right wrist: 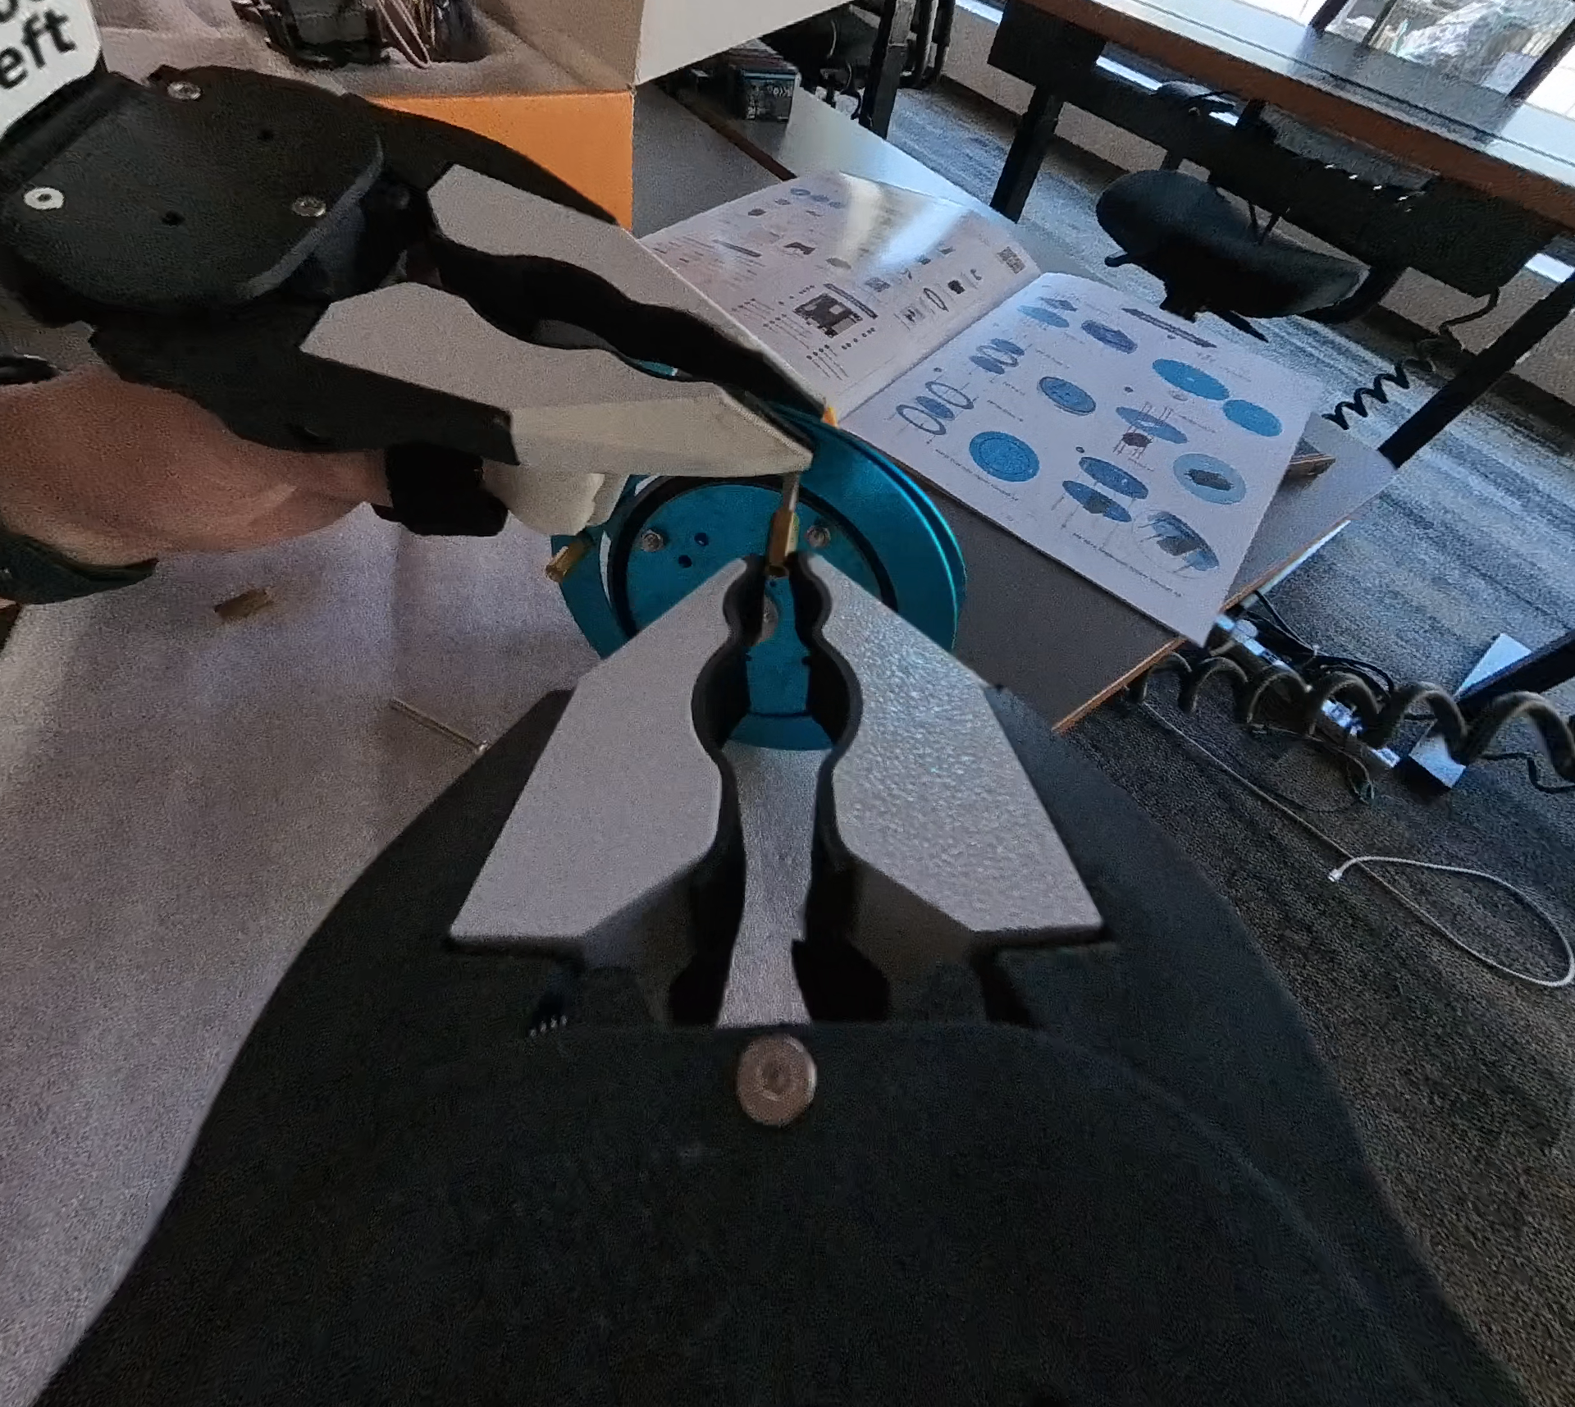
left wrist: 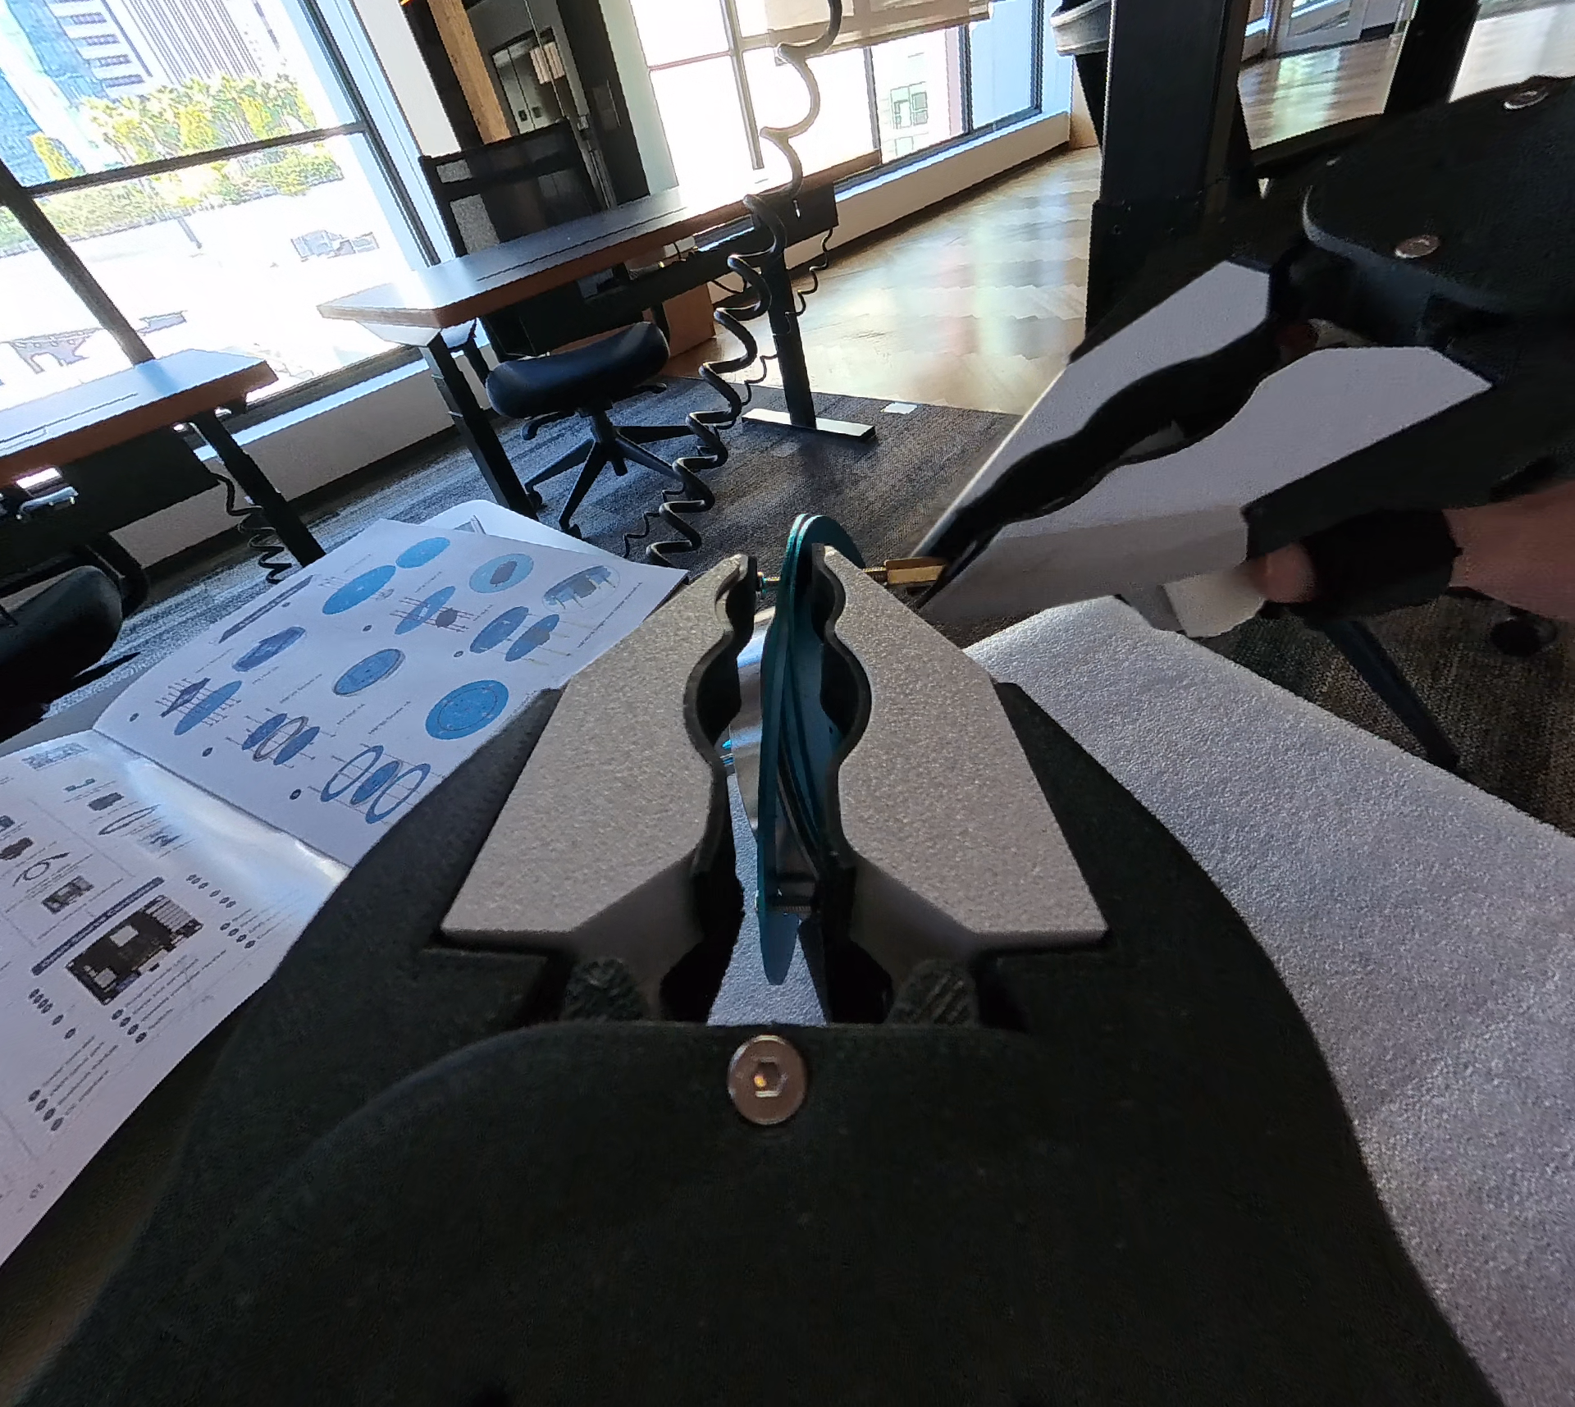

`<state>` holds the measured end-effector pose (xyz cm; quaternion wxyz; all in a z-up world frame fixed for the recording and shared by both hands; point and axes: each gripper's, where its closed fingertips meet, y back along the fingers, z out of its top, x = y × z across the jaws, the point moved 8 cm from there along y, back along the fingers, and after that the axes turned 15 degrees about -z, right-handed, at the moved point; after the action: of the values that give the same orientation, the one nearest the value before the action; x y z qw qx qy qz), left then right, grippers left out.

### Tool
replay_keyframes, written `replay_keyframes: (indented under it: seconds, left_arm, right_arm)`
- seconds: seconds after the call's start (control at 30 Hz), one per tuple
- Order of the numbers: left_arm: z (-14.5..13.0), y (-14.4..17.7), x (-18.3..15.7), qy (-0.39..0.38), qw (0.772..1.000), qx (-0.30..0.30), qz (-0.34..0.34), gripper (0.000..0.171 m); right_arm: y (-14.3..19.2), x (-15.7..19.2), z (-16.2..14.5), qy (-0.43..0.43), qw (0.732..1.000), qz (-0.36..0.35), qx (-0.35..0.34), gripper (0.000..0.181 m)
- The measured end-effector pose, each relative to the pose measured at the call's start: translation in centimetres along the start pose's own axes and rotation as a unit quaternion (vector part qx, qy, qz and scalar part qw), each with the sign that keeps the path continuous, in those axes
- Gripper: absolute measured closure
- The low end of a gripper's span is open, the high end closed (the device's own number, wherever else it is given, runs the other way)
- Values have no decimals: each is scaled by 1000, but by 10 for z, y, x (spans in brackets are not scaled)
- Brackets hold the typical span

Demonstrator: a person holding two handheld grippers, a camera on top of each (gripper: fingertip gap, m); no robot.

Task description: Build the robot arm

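Observation:
My left gripper [left wrist: 788, 573] is shut on a stack of blue round metal plates [left wrist: 797, 727], held on edge above white foam; the plates also show in the right wrist view [right wrist: 886, 505]. My right gripper [right wrist: 775, 573] is shut on a small brass standoff [right wrist: 781, 535], whose tip touches the face of the blue plates. In the left wrist view the right gripper [left wrist: 933, 569] comes in from the right with the brass standoff [left wrist: 912, 570] against the plates. In the right wrist view the left gripper [right wrist: 801, 441] grips the plates' upper rim. Another brass standoff [right wrist: 562, 562] sticks out of the plates' left side.
An open instruction booklet [left wrist: 358, 650] lies left of the plates, also in the right wrist view [right wrist: 1065, 420]. White foam sheet [left wrist: 1278, 812] covers the table. A loose brass standoff [right wrist: 243, 603] lies on the foam. An open cardboard box [right wrist: 545, 2] with parts stands behind. Desks, stools and coiled cables stand beyond. Only a small space, under 4 cm, lies between the two pairs of fingers.

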<state>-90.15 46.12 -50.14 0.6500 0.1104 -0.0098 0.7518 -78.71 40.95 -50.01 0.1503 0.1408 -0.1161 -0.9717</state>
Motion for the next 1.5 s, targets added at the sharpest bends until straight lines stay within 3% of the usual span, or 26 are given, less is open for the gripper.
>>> replay_keyframes:
  seconds: [0.07, 0.13, 0.17, 0.23, 0.27, 0.3, 0.33, 0.4, 0.43, 0.5, 0.6, 0.77, 0.83, 0.9, 1.0, 1.03, 1.07, 1.17, 1.2, 1.5]
  left_arm:
    - [0, 1, 0, -2, 1000, 0, 2, 161]
    - [-1, 2, 1, 0, 1000, -2, 2, 161]
    - [-1, 3, 1, 0, 1000, -2, 2, 161]
    - [-1, 1, 1, -1, 1000, -1, 3, 161]
    - [0, 0, 0, -1, 1000, -1, 1, 161]
    - [0, -1, 0, -2, 1000, -1, 0, 161]
    - [0, -1, -1, -4, 1000, -1, 0, 161]
    - [0, 0, -1, -6, 1000, -1, 1, 161]
    - [0, 0, 0, -4, 1000, -1, 1, 161]
    - [0, 0, 0, -3, 1000, -1, 0, 161]
    - [0, 0, -1, -6, 1000, 1, 0, 161]
    - [0, 0, -1, -3, 1000, 0, 3, 161]
    - [-1, 0, -1, -1, 1000, -3, 4, 161]
    - [-1, 0, 0, 0, 1000, -4, 6, 161]
    - [-1, 0, -1, 1, 1000, -7, 7, 161]
    - [-1, 0, -2, -3, 1000, -7, 6, 161]
    - [-1, -1, -2, -7, 1000, -6, 6, 161]
    - [0, -1, -5, -18, 1000, -4, 18, 161]
    - [0, 0, -5, -15, 1000, -4, 22, 161]
    - [0, 2, -3, -4, 1000, -5, 30, 154]
  right_arm:
    - [-1, 1, 0, -34, 999, 9, 0, 177]
    - [-4, -4, -4, -192, 978, 80, 18, 177]
    - [-7, -8, -9, -312, 940, 136, 33, 178]
    - [-14, -14, -22, -501, 830, 240, 55, 178]
    - [-15, -15, -26, -517, 814, 259, 50, 177]
    - [-13, -15, -26, -486, 840, 239, 34, 177]
    - [-10, -14, -22, -423, 885, 193, 16, 177]
    - [0, -10, -10, -244, 965, 87, -35, 168]
    - [6, -6, -3, -159, 984, 44, -61, 167]
    - [8, 3, 5, -25, 997, -13, -66, 174]
    - [-1, 5, 5, 31, 998, -55, -14, 168]
    - [-2, 4, 4, -49, 999, -23, 7, 177]
    - [-4, -1, 2, -155, 988, 18, 14, 177]
    - [-8, -8, -6, -333, 937, 96, 29, 178]
    - [-15, -12, -23, -576, 787, 218, 44, 177]
    - [-16, -11, -27, -599, 765, 233, 39, 177]
    - [-15, -10, -28, -587, 776, 228, 29, 177]
    - [-10, -8, -21, -494, 853, 167, 15, 177]
    - [-9, -8, -19, -473, 867, 156, 14, 177]
    - [-9, -8, -16, -442, 884, 151, 17, 178]
